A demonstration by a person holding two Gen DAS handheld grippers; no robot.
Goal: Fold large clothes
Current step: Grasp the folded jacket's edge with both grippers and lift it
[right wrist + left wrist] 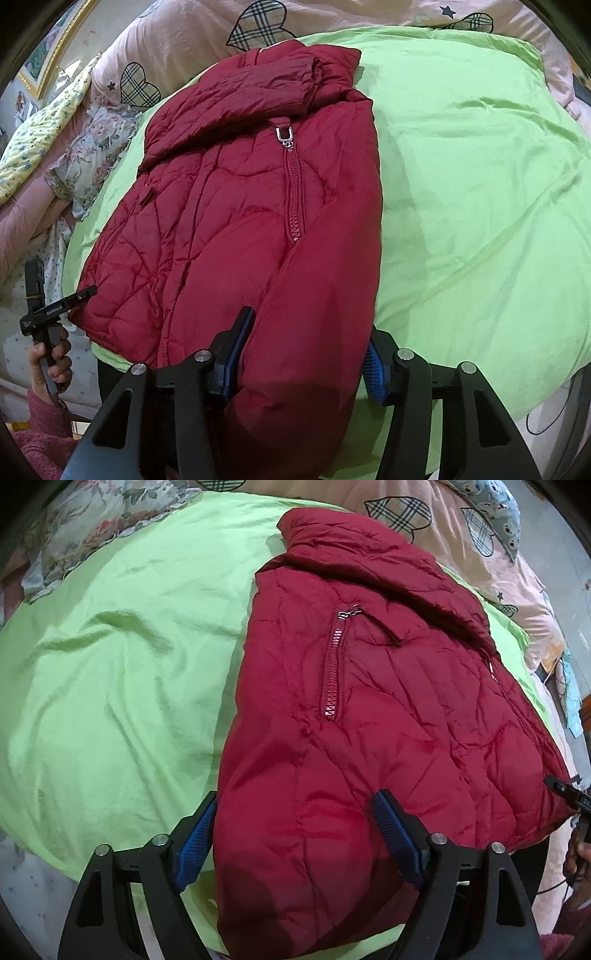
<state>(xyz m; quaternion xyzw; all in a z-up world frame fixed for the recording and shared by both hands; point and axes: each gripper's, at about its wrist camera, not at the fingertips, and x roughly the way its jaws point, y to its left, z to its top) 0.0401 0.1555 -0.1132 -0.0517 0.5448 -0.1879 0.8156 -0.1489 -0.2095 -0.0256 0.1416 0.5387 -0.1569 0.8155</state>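
Observation:
A dark red quilted jacket [369,701] [240,203] lies flat on a light green sheet [110,683] [480,184], collar at the far end and hem toward me. Its sides are folded in, and a zipped pocket shows on top. My left gripper [295,823] straddles one near hem corner. One blue pad [195,842] lies against the jacket's edge and the other is sunk into the padding. My right gripper [306,343] straddles the other near corner the same way, and the fabric bulges between its pads [236,350].
A pink quilt with plaid hearts [443,517] [184,37] lies bunched beyond the collar. A floral pillow [92,528] [96,147] sits off the sheet's side. A hand [51,354] in a pink sleeve grips the other gripper's handle. Open green sheet spreads beside the jacket.

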